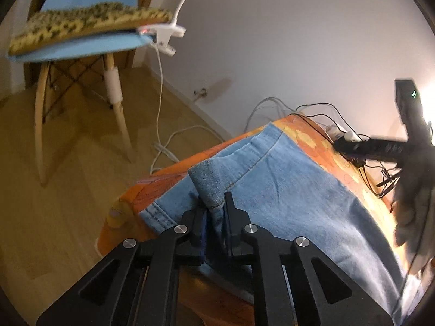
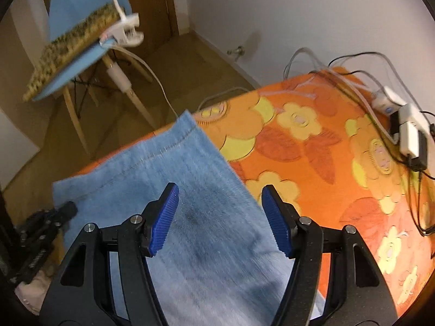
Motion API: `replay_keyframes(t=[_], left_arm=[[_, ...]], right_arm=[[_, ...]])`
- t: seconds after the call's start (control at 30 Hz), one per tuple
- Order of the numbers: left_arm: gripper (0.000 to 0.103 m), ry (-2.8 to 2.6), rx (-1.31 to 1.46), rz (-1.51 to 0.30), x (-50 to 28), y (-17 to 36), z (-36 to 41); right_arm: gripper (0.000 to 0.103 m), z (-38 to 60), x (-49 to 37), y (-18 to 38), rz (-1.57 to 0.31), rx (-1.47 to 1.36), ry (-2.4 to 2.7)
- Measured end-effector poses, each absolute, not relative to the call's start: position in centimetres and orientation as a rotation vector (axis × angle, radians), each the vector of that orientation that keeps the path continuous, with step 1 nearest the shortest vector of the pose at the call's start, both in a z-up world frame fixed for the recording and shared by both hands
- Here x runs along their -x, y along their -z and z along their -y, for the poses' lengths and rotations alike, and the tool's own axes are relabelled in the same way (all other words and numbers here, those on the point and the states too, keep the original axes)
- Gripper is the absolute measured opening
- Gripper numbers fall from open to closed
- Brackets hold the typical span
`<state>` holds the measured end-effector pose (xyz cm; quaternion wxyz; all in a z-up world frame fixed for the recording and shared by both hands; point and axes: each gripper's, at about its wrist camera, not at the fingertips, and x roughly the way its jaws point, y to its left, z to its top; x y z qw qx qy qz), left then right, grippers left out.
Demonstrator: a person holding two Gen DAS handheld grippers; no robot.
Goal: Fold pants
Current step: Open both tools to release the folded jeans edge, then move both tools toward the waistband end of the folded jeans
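Now the light blue denim pants (image 1: 285,190) lie on the orange flowered cloth (image 2: 312,149). Left tongs (image 1: 216,217) pinch a hem corner; right tongs (image 2: 220,217), wide apart, hang above.

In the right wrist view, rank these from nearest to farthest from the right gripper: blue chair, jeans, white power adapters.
1. jeans: directly beneath the open right gripper.
2. white power adapters: right, at the orange cloth's far edge.
3. blue chair: upper left, on the floor beyond the table.
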<state>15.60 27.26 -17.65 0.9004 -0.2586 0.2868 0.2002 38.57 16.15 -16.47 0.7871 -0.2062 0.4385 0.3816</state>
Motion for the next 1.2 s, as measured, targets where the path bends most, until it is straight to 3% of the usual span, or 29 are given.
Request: replay_keyframes(t=[0.17, 0.3, 0.37, 0.57, 0.87, 1.03, 1.1, 1.2], left_arm=[[0.009, -0.42, 0.514, -0.651, -16.2, 18.3, -27.6], [0.015, -0.446, 0.547, -0.631, -15.4, 17.9, -28.4], [0.023, -0.491, 0.544, -0.617, -14.7, 17.5, -28.9], [0.023, -0.595, 0.578, -0.58, -11.5, 16.3, -32.5], [0.024, -0.415, 0.524, -0.585, -11.4, 11.4, -31.7], [0.037, -0.218, 0.505, -0.638, -13.4, 8.4, -29.5], [0.038, -0.153, 0.49, -0.654, -14.1, 7.3, -28.4], [0.038, -0.052, 0.463, -0.676, -15.1, 5.4, -26.3]], right_arm=[[0.067, -13.3, -38.2, 13.0, -0.908, 0.366, -0.815], [0.067, -12.0, -37.5, 12.2, -0.902, 0.368, -0.806], [0.067, -11.1, -36.9, 11.8, -0.9, 0.369, -0.808], [0.067, -6.3, -34.2, 9.7, -0.881, 0.327, -0.83], [0.067, 6.1, -28.2, 3.6, -0.794, 0.247, -0.704], [0.067, 14.4, -24.4, 0.4, -0.744, 0.181, -0.559], [0.075, 17.8, -22.7, -0.5, -0.721, 0.154, -0.487], [0.077, 22.1, -20.6, -1.1, -0.701, 0.132, -0.401]])
